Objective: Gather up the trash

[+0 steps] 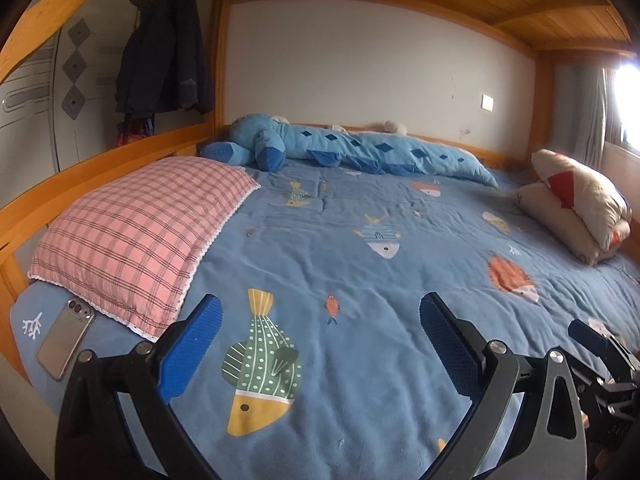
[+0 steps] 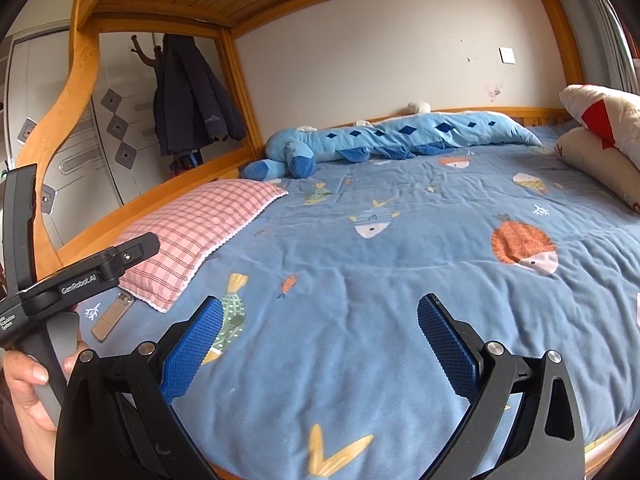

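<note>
My left gripper hangs over the blue fish-print quilt with its fingers wide apart and empty; my right gripper is the same. I can find no trash on the bed in either view. The phone lies beside the pink checked pillow. Only the right wrist view shows a hand gripping the left handle.

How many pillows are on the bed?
3: a pink checked fabric pillow at the left by the rail, and two cream pillows, stacked, at the right. More may be hidden.
</note>
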The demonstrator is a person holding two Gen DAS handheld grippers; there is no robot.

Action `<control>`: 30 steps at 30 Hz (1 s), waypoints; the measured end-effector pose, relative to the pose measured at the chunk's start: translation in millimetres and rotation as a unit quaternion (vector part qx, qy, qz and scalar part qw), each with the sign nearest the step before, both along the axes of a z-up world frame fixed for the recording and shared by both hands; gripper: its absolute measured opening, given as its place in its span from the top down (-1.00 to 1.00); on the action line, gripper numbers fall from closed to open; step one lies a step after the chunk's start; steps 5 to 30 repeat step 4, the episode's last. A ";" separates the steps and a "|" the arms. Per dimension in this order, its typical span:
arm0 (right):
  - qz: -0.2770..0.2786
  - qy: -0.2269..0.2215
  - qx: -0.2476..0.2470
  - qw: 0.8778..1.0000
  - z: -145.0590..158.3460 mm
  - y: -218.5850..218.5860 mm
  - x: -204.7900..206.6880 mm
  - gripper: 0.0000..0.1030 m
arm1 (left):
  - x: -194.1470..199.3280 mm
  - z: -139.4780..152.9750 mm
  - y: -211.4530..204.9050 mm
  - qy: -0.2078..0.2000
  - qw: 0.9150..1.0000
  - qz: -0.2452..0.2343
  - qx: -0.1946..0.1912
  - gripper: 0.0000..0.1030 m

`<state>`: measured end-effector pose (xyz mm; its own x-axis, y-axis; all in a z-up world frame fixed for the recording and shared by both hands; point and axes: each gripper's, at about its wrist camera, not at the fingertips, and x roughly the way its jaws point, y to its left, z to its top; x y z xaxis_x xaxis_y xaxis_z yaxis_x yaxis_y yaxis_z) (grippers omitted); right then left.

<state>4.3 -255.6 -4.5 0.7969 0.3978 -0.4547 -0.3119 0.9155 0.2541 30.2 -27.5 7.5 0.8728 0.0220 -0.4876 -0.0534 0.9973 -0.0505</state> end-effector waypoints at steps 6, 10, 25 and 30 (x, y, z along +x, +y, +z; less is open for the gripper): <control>-0.019 0.019 -0.026 0.999 -13.6 -22.8 29.8 -0.83 | 11.3 -6.4 -2.1 0.013 1.000 -0.014 -0.012 -0.92; -0.019 0.019 -0.026 0.999 -13.6 -22.8 29.8 -0.83 | 11.3 -6.4 -2.1 0.013 1.000 -0.014 -0.012 -0.92; -0.019 0.019 -0.026 0.999 -13.6 -22.8 29.8 -0.83 | 11.3 -6.4 -2.1 0.013 1.000 -0.014 -0.012 -0.92; -0.019 0.019 -0.026 0.999 -13.6 -22.8 29.8 -0.83 | 11.3 -6.4 -2.1 0.013 1.000 -0.014 -0.012 -0.92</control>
